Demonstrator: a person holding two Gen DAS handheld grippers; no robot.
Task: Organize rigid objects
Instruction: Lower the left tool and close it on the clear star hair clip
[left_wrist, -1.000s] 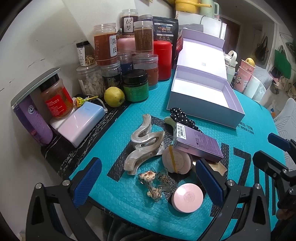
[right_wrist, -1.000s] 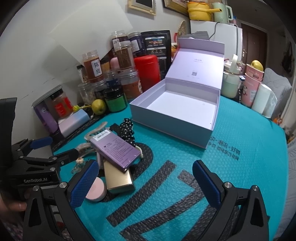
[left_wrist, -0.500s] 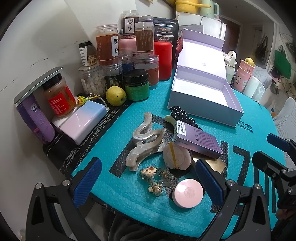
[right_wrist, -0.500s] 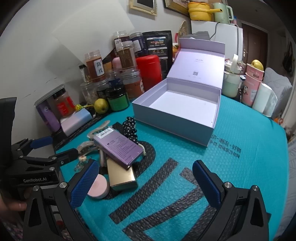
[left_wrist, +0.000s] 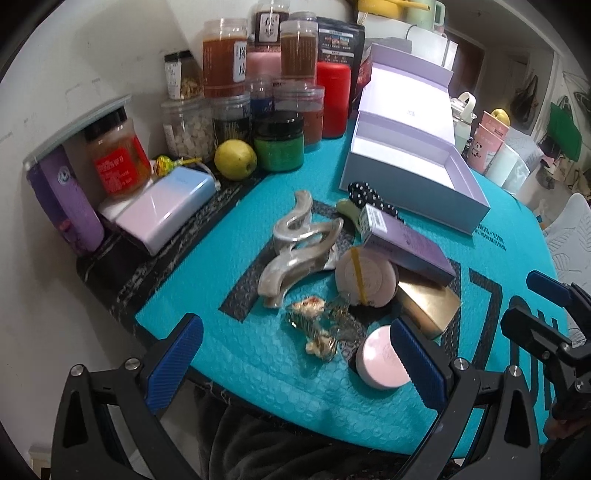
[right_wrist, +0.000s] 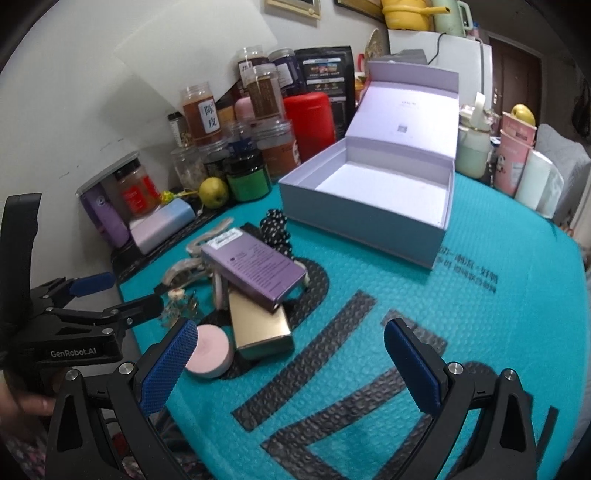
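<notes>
Both sets of tongs, left (left_wrist: 295, 363) and right (right_wrist: 290, 363), hover spread and empty over the teal bubble-wrap counter (right_wrist: 498, 325), the pickup apparently not yet begun; next, one must close on the purple rectangular carton (right_wrist: 255, 267) topping the clutter beside the open lavender gift box (right_wrist: 369, 201).

A teal bubble-textured mat with black lettering (right_wrist: 388, 295) covers the tabletop and carries everything. An open lilac cardboard box with a raised lid (right_wrist: 354, 218) rests on its far half. Nearer lies a cluster: a pearly grey wavy hair claw (left_wrist: 295, 254), a black polka-dot hair piece (left_wrist: 369, 195), a flat gold rectangular case (right_wrist: 258, 328) and a round pink compact (right_wrist: 210, 354), each lying on the mat. Along the left edge runs a black marbled strip (left_wrist: 177, 251), where a yellow-green round fruit (left_wrist: 235, 159), a green jar with a black lid (left_wrist: 279, 146) and a pastel pink-blue power bank (left_wrist: 166, 208) stand.
</notes>
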